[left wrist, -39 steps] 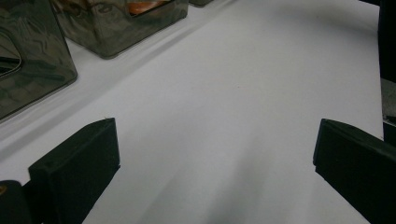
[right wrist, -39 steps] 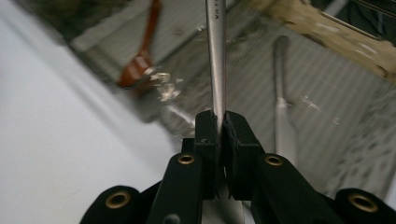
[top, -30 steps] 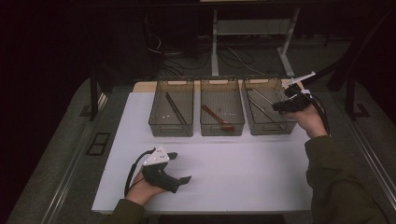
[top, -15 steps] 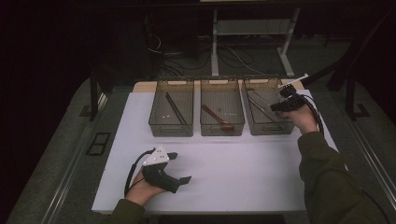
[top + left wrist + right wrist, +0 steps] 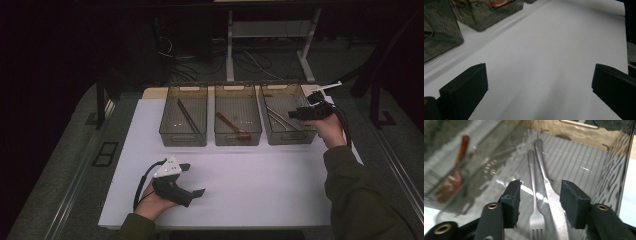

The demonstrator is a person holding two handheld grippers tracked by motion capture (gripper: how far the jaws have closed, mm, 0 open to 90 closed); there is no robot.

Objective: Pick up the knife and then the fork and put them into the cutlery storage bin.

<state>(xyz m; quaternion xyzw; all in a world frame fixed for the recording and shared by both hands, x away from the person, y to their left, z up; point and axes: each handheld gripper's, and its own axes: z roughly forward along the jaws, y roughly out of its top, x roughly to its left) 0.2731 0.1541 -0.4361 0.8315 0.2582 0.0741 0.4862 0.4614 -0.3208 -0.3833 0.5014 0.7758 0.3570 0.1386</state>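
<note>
Three smoky clear bins stand in a row at the back of the white table (image 5: 260,175). The right bin (image 5: 286,135) holds a steel fork (image 5: 534,202) and a steel knife (image 5: 549,192) lying side by side. My right gripper (image 5: 539,200) hovers over that bin, open, its jaws straddling both pieces without touching them; it appears at the bin's right rim (image 5: 300,114) from above. My left gripper (image 5: 192,187) rests low on the table's near left, open and empty, its jaws wide apart (image 5: 539,85).
The middle bin (image 5: 237,135) holds a red-brown wooden spoon (image 5: 234,126). The left bin (image 5: 183,136) holds dark chopsticks (image 5: 188,116). A cable trails from each gripper. Dark floor, table legs and cords lie beyond the table's far edge.
My right gripper has dropped and moved left over the right bin. The left gripper has stayed put.
</note>
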